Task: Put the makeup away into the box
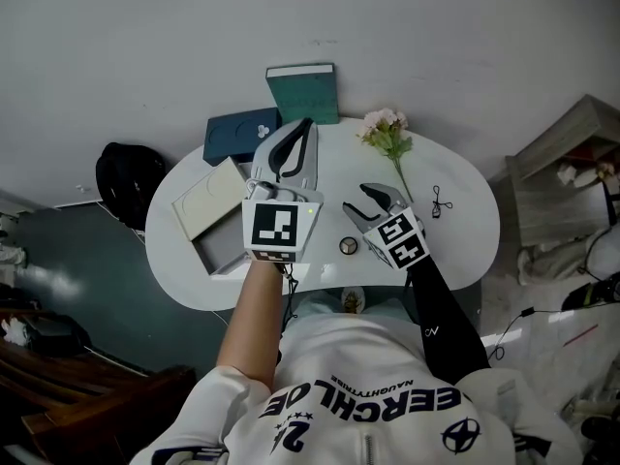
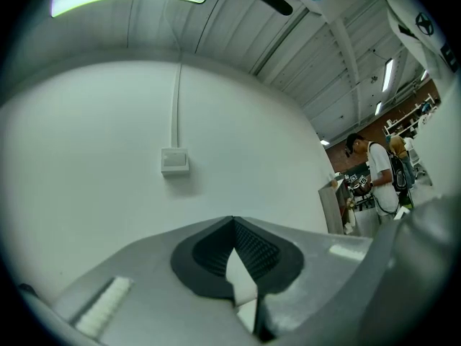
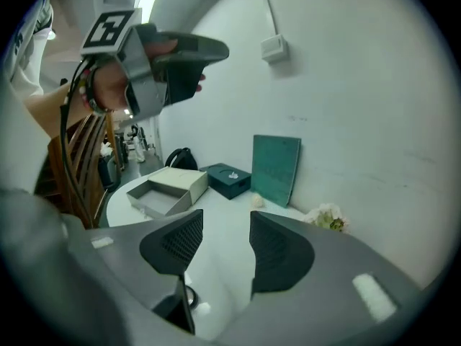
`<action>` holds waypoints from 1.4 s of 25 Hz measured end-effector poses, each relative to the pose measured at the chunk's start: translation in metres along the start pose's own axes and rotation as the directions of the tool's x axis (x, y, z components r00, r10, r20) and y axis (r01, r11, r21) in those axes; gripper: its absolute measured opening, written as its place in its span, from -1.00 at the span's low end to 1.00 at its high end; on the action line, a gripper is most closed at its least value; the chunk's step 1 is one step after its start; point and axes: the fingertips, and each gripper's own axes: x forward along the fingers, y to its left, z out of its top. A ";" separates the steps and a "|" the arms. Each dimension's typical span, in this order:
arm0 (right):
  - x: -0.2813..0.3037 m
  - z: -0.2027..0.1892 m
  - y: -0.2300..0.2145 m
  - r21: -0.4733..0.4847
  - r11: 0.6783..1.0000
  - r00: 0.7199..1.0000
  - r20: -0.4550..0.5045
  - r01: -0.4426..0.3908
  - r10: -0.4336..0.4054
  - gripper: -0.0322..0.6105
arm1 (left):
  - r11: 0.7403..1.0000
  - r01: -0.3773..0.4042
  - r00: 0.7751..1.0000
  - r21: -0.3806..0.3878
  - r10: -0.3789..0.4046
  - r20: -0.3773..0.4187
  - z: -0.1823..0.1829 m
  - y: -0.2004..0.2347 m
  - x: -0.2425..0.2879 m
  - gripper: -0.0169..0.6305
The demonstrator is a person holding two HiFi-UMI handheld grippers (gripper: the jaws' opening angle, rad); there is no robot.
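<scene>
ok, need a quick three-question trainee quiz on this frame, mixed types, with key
1. True or false: the right hand-held gripper is shut on the flower.
2. In the head view, the open box sits on the table at: A its left, B its right, C its near edge.
3. Which hand-held gripper has its jaws together?
Key: 1 false, its jaws stand apart and empty; the flower lies clear of it. 2 A. 3 the left hand-held gripper.

Pink flowers (image 1: pixel 386 129) lie near a leaning teal book (image 1: pixel 304 92).
</scene>
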 end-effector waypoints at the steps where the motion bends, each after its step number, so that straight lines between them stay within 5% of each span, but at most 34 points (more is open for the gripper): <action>1: 0.006 -0.011 0.007 -0.007 1.000 0.999 -0.032 -0.020 0.020 -0.16 | 1.000 -0.002 1.000 0.001 0.002 -0.002 0.000 0.001 -0.001 -0.94; 10: 0.041 -0.097 0.067 0.017 0.984 0.950 -0.258 -0.179 0.177 -0.09 | 1.000 -0.013 1.000 -0.019 0.013 -0.006 -0.002 0.007 -0.012 -0.94; 17: 0.049 -0.174 0.087 -0.025 0.982 0.877 -0.454 -0.190 0.158 0.11 | 0.999 -0.028 1.000 -0.031 0.027 -0.015 -0.006 0.013 -0.017 -0.94; 20: 0.050 -0.181 0.087 -0.036 0.985 0.895 -0.424 -0.167 0.136 -0.13 | 0.999 -0.032 0.999 -0.033 0.032 -0.018 -0.007 0.016 -0.020 -0.94; 30: 0.048 -0.176 0.085 0.028 0.988 0.910 -0.384 -0.155 0.154 -0.13 | 0.999 -0.031 0.999 -0.036 0.030 -0.021 -0.008 0.020 -0.021 -0.94; 35: 0.047 -0.143 0.060 0.043 0.996 0.955 -0.284 -0.073 0.082 -0.13 | 0.999 -0.036 0.999 -0.031 0.035 -0.019 -0.008 0.020 -0.021 -0.94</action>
